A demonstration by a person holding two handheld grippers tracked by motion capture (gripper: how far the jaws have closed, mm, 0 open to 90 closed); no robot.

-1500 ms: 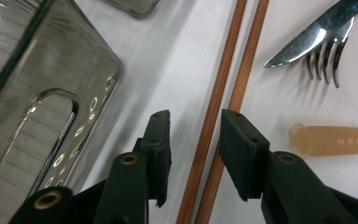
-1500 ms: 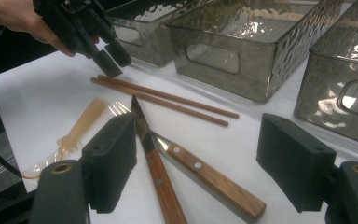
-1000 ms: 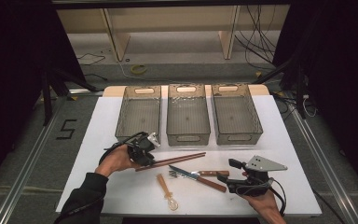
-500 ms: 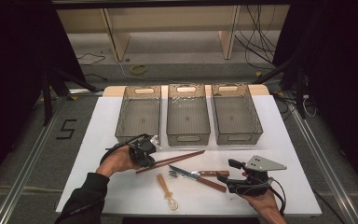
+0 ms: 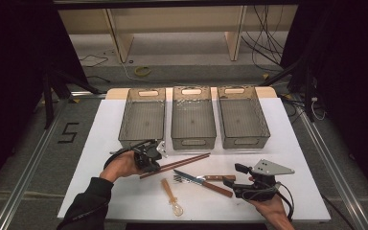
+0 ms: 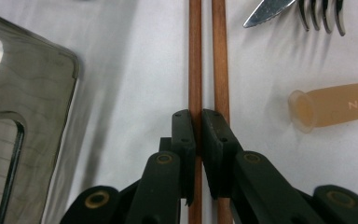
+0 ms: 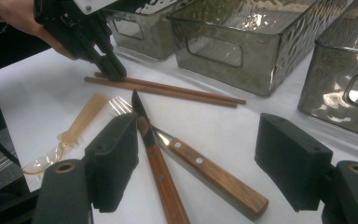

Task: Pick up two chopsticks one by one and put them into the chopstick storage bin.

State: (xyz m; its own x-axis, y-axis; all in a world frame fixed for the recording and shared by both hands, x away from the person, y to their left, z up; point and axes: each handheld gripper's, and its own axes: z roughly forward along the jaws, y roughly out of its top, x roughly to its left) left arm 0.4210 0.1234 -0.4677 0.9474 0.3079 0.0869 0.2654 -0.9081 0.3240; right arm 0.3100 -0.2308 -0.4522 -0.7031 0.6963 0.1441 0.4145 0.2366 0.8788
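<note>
chopsticks (image 5: 175,165) before bins (image 5: 193,117) | knife (image 5: 206,183), fork (image 5: 196,178) right | spoon (image 5: 171,197) nearest

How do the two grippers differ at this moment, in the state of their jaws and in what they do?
The left gripper has its jaws closed on one of the chopsticks, while the right gripper has its jaws wide apart. The left gripper grips something; the right gripper holds nothing, though the wooden handles of the knife and fork lie on the table between its jaws. Both have black jaws and stay low over the white table.
</note>
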